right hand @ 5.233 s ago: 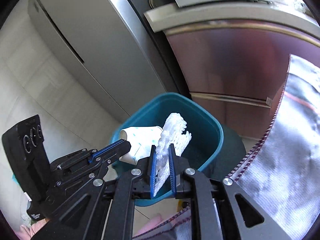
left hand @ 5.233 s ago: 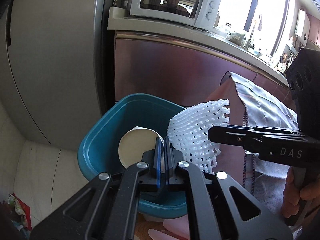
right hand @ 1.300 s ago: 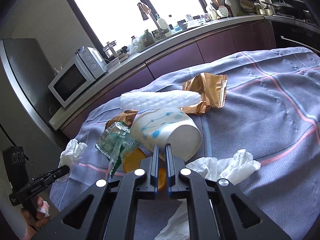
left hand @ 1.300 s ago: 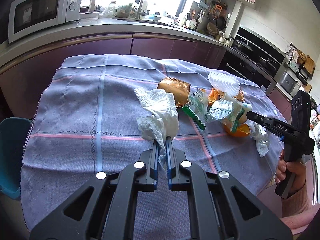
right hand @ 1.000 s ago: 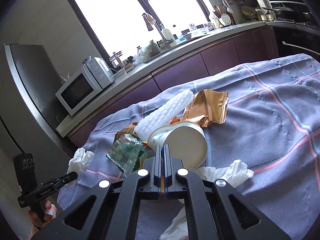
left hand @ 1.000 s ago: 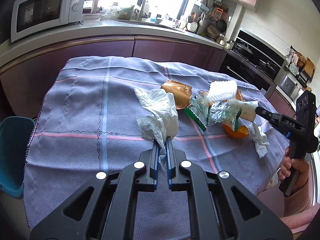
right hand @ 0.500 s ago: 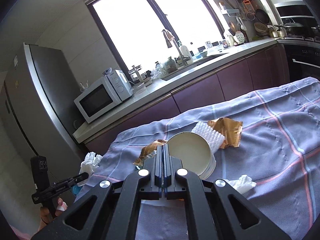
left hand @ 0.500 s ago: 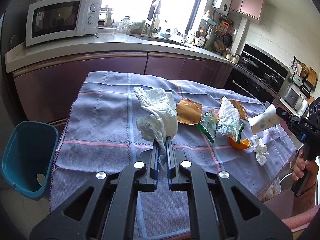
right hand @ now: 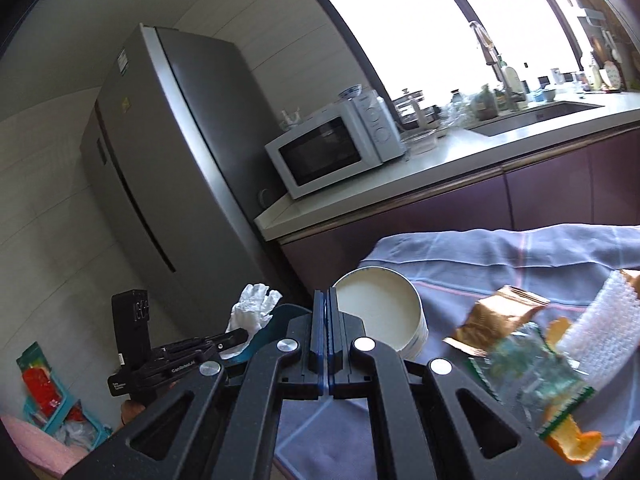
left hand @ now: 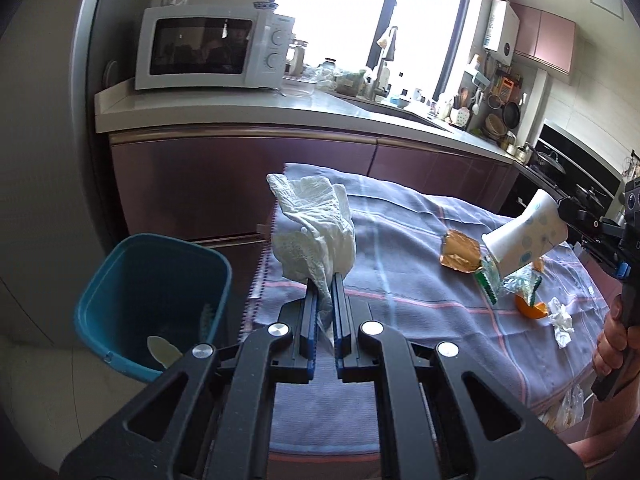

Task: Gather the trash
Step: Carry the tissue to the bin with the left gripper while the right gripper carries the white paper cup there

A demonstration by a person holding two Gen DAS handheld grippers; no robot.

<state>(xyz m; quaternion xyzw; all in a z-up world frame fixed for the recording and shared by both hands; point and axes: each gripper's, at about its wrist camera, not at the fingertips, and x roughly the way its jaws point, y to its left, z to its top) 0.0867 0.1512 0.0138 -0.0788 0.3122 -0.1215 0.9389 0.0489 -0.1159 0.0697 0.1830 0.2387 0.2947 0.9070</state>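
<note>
- Both tongs have lifted their trash off the bench [left hand: 400,280] since a second ago.
- Left tongs [left hand: 325,312] are clamped on a soft, light tissue [left hand: 316,236]; a pinch anywhere holds it.
- Right tongs [right hand: 327,332] squeeze the rim of a light paper cup [right hand: 380,312], which can crush.
- The blue bin [left hand: 120,280] waits left of the left tongs, lower down.

the bin [left hand: 152,304] stood on the floor left of the cloth-covered counter [left hand: 400,320], with wrappers [left hand: 460,256], a peel [left hand: 530,310] and a tissue [left hand: 562,322] lying toward the counter's right end, and the microwave [left hand: 212,48] behind on the worktop [left hand: 280,114].
</note>
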